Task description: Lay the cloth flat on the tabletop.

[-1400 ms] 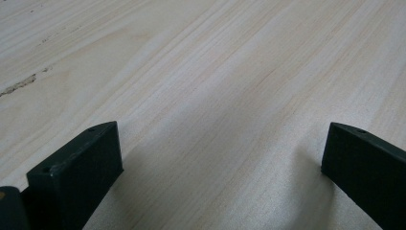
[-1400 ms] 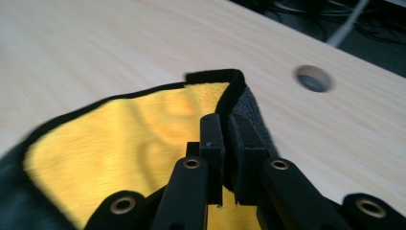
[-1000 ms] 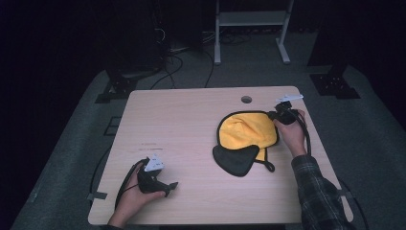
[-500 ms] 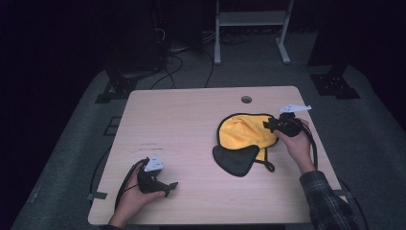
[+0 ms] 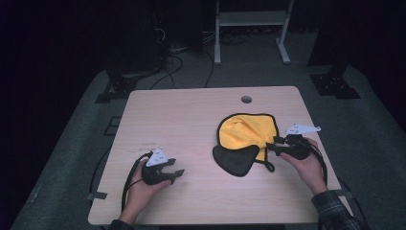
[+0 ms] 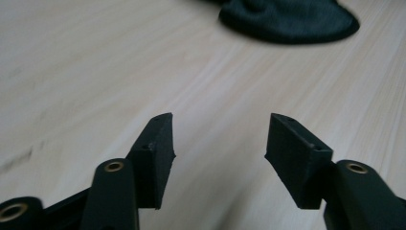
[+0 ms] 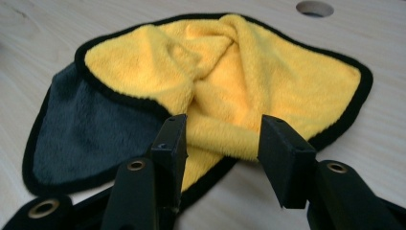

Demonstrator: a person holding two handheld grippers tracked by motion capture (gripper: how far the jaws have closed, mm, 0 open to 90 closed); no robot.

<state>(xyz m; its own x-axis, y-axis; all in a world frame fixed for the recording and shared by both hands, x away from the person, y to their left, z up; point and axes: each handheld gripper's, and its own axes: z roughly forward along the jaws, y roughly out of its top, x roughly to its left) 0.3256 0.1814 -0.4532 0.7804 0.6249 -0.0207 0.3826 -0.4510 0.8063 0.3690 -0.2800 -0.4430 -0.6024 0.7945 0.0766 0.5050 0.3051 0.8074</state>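
Pale wood-grain table (image 5: 191,120) lies bare and roomy around the left gripper (image 5: 178,173), whose jaws have just been closing on nothing. Plush yellow cloth (image 7: 268,72), black-edged with a grey underside folded out, sits bunched just ahead of the right gripper (image 7: 222,139); its jaws have just been opening, a rolled fold lying loosely between them.

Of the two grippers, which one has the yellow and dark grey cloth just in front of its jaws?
The right gripper: the yellow and dark grey plush cloth lies just before its parted jaws. The left gripper faces bare wooden table.
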